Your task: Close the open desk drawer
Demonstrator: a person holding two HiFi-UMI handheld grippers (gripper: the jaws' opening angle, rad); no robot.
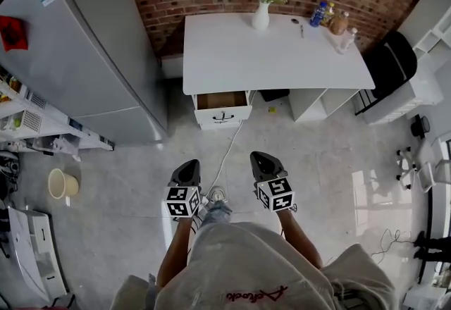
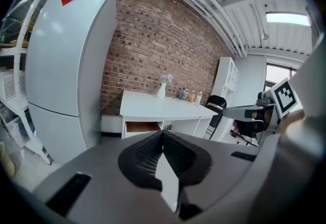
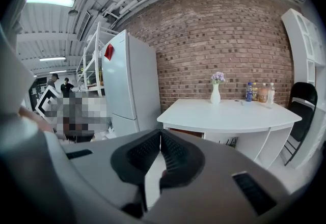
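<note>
A white desk (image 1: 275, 55) stands against the brick wall. Its top left drawer (image 1: 223, 115) is pulled out, showing a bare wooden inside. In the head view both grippers hover over the floor well short of the desk, apart from the drawer. My left gripper (image 1: 190, 163) is shut with nothing in it, and my right gripper (image 1: 260, 156) is shut and empty too. The left gripper view has its closed jaws (image 2: 163, 134) pointing toward the desk (image 2: 163, 109) and the open drawer (image 2: 141, 127). In the right gripper view the closed jaws (image 3: 161, 134) sit below the desk (image 3: 229, 114).
A tall grey fridge (image 1: 84, 48) stands left of the desk. On the desk are a vase of flowers (image 1: 262, 9) and some bottles (image 1: 331, 20). A black chair (image 1: 391, 58) is at the right. A white cable (image 1: 227, 153) runs across the floor; a bucket (image 1: 62, 183) sits far left.
</note>
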